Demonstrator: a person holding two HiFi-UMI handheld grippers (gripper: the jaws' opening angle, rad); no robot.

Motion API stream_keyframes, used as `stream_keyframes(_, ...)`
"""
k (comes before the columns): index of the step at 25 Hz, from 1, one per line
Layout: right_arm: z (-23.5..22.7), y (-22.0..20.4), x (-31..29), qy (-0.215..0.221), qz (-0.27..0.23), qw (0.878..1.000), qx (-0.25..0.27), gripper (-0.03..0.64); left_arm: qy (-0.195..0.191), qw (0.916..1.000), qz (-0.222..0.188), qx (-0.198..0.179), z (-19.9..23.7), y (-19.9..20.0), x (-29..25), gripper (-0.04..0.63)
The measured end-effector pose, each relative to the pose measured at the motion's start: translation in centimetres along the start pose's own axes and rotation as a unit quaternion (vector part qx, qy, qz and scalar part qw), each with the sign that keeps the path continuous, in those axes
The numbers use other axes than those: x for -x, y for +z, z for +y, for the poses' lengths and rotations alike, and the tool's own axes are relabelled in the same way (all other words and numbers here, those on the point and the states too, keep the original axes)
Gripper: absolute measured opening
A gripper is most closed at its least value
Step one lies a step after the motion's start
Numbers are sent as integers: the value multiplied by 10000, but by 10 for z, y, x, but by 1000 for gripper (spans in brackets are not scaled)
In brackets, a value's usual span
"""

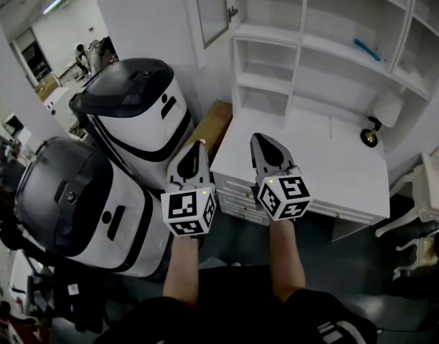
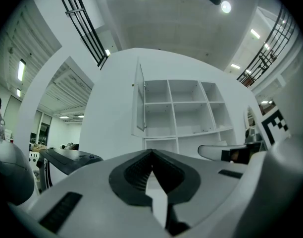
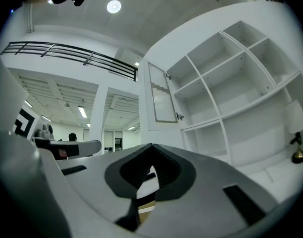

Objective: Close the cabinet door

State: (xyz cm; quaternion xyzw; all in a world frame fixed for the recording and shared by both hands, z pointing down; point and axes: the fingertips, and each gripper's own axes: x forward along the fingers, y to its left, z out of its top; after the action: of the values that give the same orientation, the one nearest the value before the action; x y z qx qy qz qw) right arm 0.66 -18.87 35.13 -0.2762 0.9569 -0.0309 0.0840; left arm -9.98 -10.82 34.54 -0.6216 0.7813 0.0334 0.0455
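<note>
Head view: the door (image 1: 211, 9) stands swung open at the shelves' (image 1: 303, 45) upper left, well beyond my left gripper (image 1: 199, 143) and right gripper (image 1: 257, 136), both closed tight on nothing. It looks a light, stiff, hinged panel, so I'd push gently near the knob (image 1: 233, 11).

The open-shelved cabinet (image 1: 334, 63) is plain white, as is the frame of the glass-panelled cabinet door (image 1: 211, 9). The flat desk top (image 1: 327, 163) is white.

The left gripper (image 1: 198, 143) and right gripper (image 1: 260, 136) are light grey with black ribbed pads. The left marker cube (image 1: 189, 210) and right marker cube (image 1: 284, 196) show black square patterns on white.

The two rounded machines (image 1: 144, 113) (image 1: 83, 206) have white bodies, dark grey lids and black stripes.

The small desk lamp (image 1: 385, 110) has a white shade and a brass-and-black base.

The thin strip on a shelf (image 1: 366, 49) is blue.

The flat board (image 1: 209, 124) is tan.
</note>
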Motion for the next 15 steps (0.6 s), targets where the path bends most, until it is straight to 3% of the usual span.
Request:
stream_keyframes(6, 17, -15, -24, 140, 79, 9998, -74, 20, 288, 9995, 117, -27, 30, -9, 9, 12)
stream_keyframes(10, 43, -25, -47, 316, 114, 9993, 170, 20, 509, 9986, 87, 77, 63, -14, 8, 12)
stream_keyframes(15, 51, -30, -74, 331, 143, 9987, 351, 20, 438, 9989, -2, 171, 81, -17, -11, 12)
